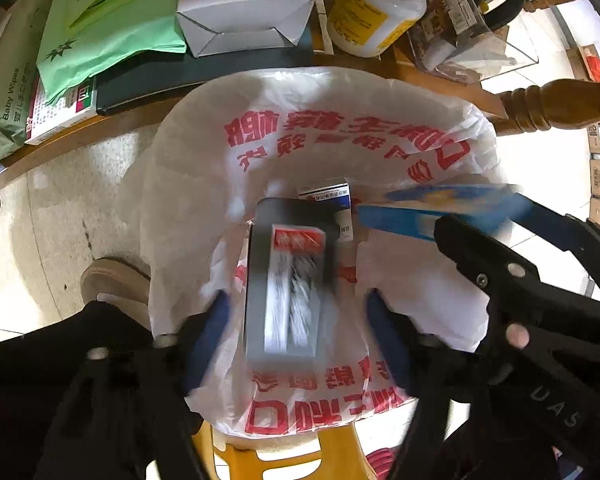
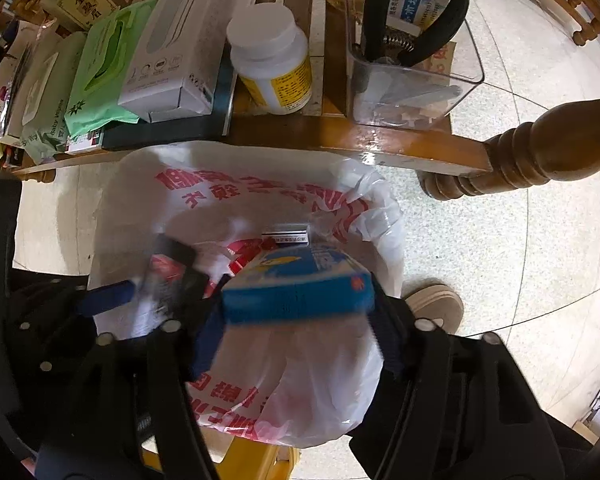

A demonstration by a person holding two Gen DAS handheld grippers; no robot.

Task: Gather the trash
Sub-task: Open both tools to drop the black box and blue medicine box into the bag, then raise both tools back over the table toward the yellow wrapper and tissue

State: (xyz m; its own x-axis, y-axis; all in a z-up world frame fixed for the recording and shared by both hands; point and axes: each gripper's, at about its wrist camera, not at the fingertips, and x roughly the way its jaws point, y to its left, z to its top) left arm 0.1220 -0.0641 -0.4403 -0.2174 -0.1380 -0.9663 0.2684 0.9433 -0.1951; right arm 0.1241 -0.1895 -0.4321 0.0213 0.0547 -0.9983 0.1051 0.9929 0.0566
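Note:
A white plastic bag (image 1: pixel 404 280) with red print stands open below both grippers. My left gripper (image 1: pixel 296 332) points down into it, jaws open. A blurred grey box (image 1: pixel 288 280) with a red and white label lies between its blue fingers (image 1: pixel 208 332), with a gap on each side. In the right wrist view my right gripper (image 2: pixel 296 336) hangs open over the same bag (image 2: pixel 300 392). A blurred blue box (image 2: pixel 296 292) lies loose between its fingers. That blue box (image 1: pixel 432 208) also shows at the right of the left wrist view. A small white and blue carton (image 1: pixel 328 192) lies in the bag.
Behind the bag runs a wooden table edge (image 2: pixel 340 140) with a white bottle (image 2: pixel 272 68), a white box (image 2: pixel 172 52), green wipes (image 2: pixel 100 76) and a clear container (image 2: pixel 412 80) of pliers. A turned table leg (image 2: pixel 520 160) and a shoe (image 2: pixel 436 304) flank the bag. Yellow plastic (image 1: pixel 332 456) shows under it.

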